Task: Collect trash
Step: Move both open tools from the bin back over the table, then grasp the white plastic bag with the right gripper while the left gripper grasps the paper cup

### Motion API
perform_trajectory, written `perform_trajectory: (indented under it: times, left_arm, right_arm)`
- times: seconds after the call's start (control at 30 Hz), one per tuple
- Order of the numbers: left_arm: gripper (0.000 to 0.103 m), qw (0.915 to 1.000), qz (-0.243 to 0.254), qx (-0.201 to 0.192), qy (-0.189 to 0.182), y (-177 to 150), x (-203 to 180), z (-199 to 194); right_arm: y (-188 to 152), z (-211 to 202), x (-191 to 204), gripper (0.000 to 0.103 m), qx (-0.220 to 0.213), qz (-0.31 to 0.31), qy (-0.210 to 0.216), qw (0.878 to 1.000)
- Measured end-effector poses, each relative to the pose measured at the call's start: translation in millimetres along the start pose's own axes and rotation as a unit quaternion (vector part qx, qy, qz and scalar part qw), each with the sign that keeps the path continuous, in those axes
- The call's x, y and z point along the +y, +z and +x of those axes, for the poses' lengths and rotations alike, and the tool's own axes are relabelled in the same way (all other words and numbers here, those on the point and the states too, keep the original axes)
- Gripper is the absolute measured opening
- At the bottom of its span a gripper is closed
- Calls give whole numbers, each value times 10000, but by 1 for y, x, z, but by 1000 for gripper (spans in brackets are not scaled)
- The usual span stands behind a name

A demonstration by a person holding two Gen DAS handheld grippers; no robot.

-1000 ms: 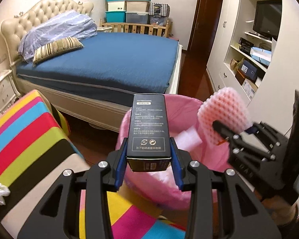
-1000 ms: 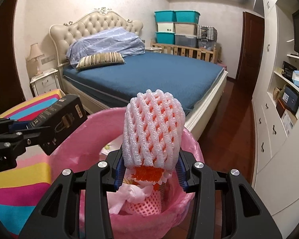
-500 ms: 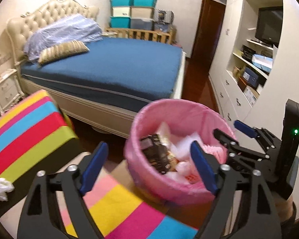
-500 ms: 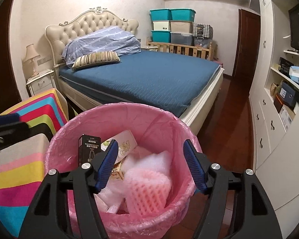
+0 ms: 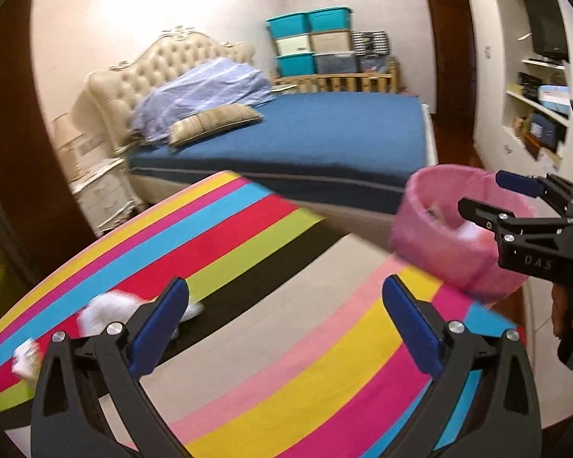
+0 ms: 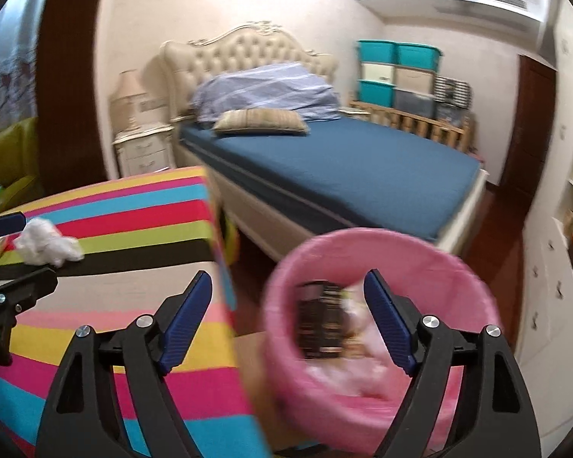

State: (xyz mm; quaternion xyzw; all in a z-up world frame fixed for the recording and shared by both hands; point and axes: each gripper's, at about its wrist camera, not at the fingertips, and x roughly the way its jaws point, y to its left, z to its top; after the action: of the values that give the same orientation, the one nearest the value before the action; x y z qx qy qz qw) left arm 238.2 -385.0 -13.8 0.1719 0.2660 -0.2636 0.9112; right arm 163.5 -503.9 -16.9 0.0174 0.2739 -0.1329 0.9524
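My left gripper [image 5: 284, 322] is open and empty above the striped tablecloth [image 5: 248, 305]. A crumpled white tissue [image 5: 107, 311] lies on the cloth just behind its left finger, and a small white scrap [image 5: 25, 357] lies at the far left. The tissue also shows in the right wrist view [image 6: 46, 246]. My right gripper [image 6: 288, 322] is open and empty over the near rim of the pink-lined bin [image 6: 473, 282], which holds a black box [image 6: 319, 318] and foam wrappers. The bin [image 5: 431, 240] stands at the table's right in the left wrist view.
A bed with a blue cover [image 6: 343, 168] stands behind the table and bin. A white nightstand [image 6: 143, 152] is at its left. White shelving [image 5: 534, 114] lines the right wall. Dark wooden floor [image 6: 496, 221] runs between bed and shelves.
Both grippers opened and dropped the black box and the foam net into the bin. Both then swung left, the left one over the table toward the tissue.
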Motion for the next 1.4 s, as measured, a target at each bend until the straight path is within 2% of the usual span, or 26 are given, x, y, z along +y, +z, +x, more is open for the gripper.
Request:
perform_trajectory:
  times: [0.2, 0.3, 0.37, 0.5, 0.63, 0.77, 0.83, 0.9, 0.97, 1.07, 1.2, 1.33, 1.4]
  left_arm:
    - [98, 9972, -181, 0, 725, -39, 74, -31]
    - [98, 9917, -595, 56, 1139, -61, 128, -49]
    - [98, 9869, -942, 137, 1304, -74, 160, -57]
    - [98, 9710, -1574, 287, 1779, -102, 224, -74]
    - [98, 9557, -1965, 501, 2135, -134, 275, -85]
    - [98, 9424, -2429, 707, 2188, -160, 312, -88]
    - [98, 9370, -2581, 754, 2231, -169, 321, -88]
    - [98, 9353, -2563, 782, 2310, -176, 321, -87]
    - [98, 9369, -2388, 823, 2418, -181, 318, -82]
    - [98, 9407, -2423, 889, 2203, -182, 317, -76]
    - [98, 9394, -2393, 951, 2265, -184, 313, -75]
    - [98, 9459, -2135, 931, 2257, -179, 303, -72]
    - [98, 9482, -2084, 912, 2218, -178, 301, -72]
  right_arm:
    - [-3, 16, 66, 78, 266, -313, 440, 9982]
    - [-2, 21, 103, 78, 370, -482, 684, 9958]
    - [-2, 21, 129, 82, 389, -643, 839, 9936]
    - [-1, 29, 180, 84, 508, -1062, 1113, 9868]
    - [1, 41, 228, 84, 642, -1405, 1331, 9790]
    - [7, 59, 265, 84, 808, -1676, 1483, 9713]
    - [10, 69, 281, 84, 835, -1852, 1505, 9675]
    - [13, 76, 296, 84, 873, -1993, 1530, 9640]
    - [18, 82, 307, 84, 837, -2063, 1541, 9627]
    - [23, 87, 318, 84, 803, -2100, 1584, 9614]
    - [25, 98, 337, 84, 965, -2255, 1527, 9573]
    - [24, 99, 352, 84, 961, -2500, 1483, 9520]
    - [22, 96, 358, 80, 919, -2607, 1553, 9484]
